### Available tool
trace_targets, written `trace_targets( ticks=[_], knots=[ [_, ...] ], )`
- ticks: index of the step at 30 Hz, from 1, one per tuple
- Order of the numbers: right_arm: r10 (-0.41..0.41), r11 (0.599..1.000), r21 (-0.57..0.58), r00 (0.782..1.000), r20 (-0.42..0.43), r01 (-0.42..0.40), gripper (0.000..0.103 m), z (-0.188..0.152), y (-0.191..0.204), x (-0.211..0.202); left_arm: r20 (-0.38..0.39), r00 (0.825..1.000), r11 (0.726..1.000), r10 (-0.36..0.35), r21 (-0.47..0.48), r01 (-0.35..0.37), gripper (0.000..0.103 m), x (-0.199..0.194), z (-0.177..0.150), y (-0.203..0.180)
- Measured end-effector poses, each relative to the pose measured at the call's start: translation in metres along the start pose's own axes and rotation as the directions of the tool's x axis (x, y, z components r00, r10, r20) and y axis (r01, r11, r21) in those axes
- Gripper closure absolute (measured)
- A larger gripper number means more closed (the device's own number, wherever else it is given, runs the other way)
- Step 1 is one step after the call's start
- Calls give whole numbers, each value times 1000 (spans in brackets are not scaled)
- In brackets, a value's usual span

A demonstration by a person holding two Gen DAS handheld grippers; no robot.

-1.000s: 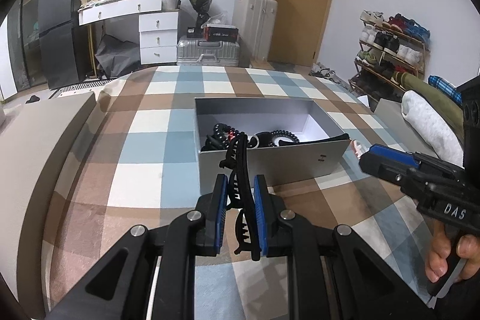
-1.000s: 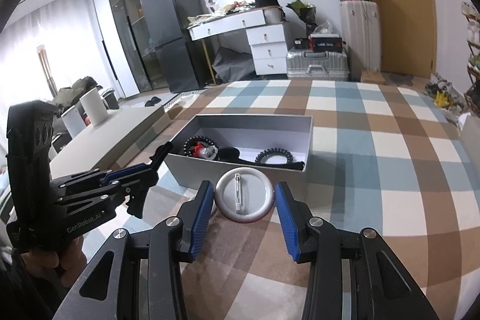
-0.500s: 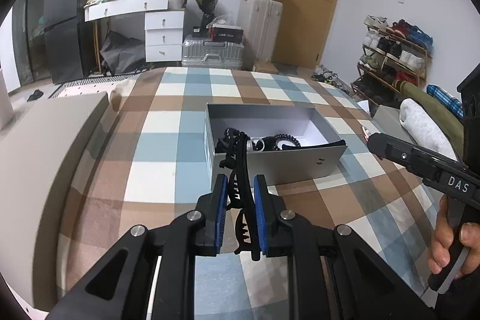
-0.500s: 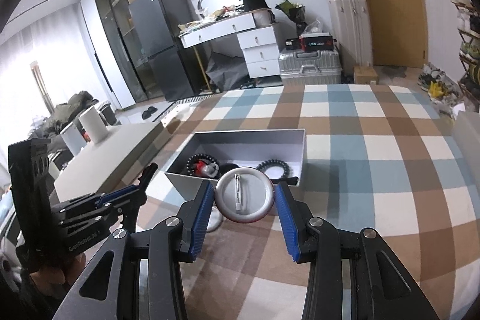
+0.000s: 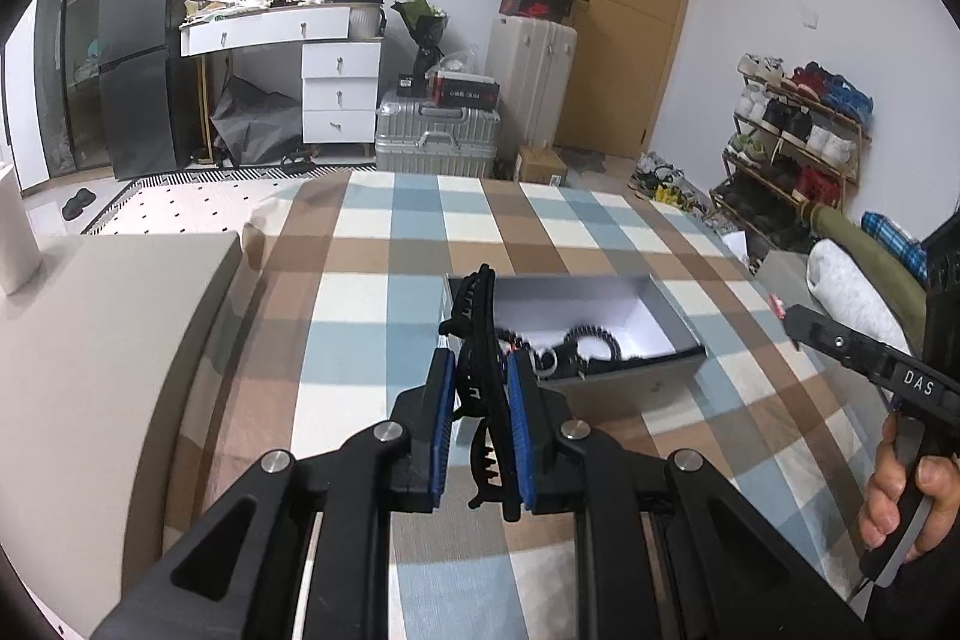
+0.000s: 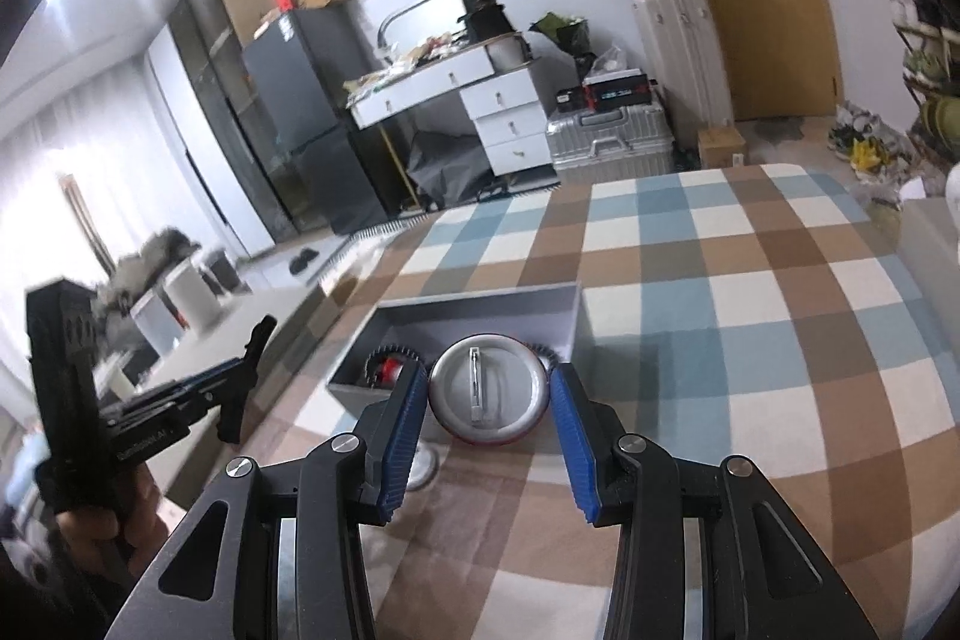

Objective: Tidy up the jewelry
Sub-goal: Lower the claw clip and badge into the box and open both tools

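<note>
My left gripper (image 5: 479, 376) is shut on a black hair claw clip (image 5: 477, 340) and holds it above the checked cloth, in front of the grey open box (image 5: 660, 376). The box holds black beaded bracelets (image 5: 591, 337) and other dark pieces. My right gripper (image 6: 489, 391) is shut on a round silver badge (image 6: 489, 388) with a pin on its back, held above the near edge of the grey box (image 6: 480, 307). A red item (image 6: 390, 370) lies inside the box. The left gripper also shows in the right wrist view (image 6: 240, 388).
The checked blue, brown and white cloth (image 5: 384, 292) covers the surface. A beige slab (image 5: 90, 340) lies at the left. A white round thing (image 6: 423, 466) lies on the cloth under my right gripper. Suitcases, a white desk and a shoe rack (image 5: 792, 130) stand beyond.
Both grippers have risen away from the cloth with their items held, so the box looks smaller and farther. The right wrist view has tilted and blurred.
</note>
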State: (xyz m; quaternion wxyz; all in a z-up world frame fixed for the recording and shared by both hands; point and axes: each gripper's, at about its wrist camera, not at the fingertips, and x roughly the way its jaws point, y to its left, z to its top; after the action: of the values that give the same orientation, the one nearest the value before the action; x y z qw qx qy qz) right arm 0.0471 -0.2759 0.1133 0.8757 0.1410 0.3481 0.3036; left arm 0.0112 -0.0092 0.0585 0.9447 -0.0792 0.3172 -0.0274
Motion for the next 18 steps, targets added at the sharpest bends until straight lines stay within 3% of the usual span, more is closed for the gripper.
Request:
trace_targets(
  ticks=[5,12,18],
  knots=[
    [-30,999,22,1000,9,30,61,13,-21,-5,10,1000,1000,-11,6,11,91,8,8,-2],
    [-3,995,97,1000,11,2,61,14,-40,-2,39,999,1000,-30,5,30,91,-1,14,8],
    [35,993,116,999,12,-36,61,10,-40,0,43,999,998,-24,-59,27,91,-7,16,26]
  ],
)
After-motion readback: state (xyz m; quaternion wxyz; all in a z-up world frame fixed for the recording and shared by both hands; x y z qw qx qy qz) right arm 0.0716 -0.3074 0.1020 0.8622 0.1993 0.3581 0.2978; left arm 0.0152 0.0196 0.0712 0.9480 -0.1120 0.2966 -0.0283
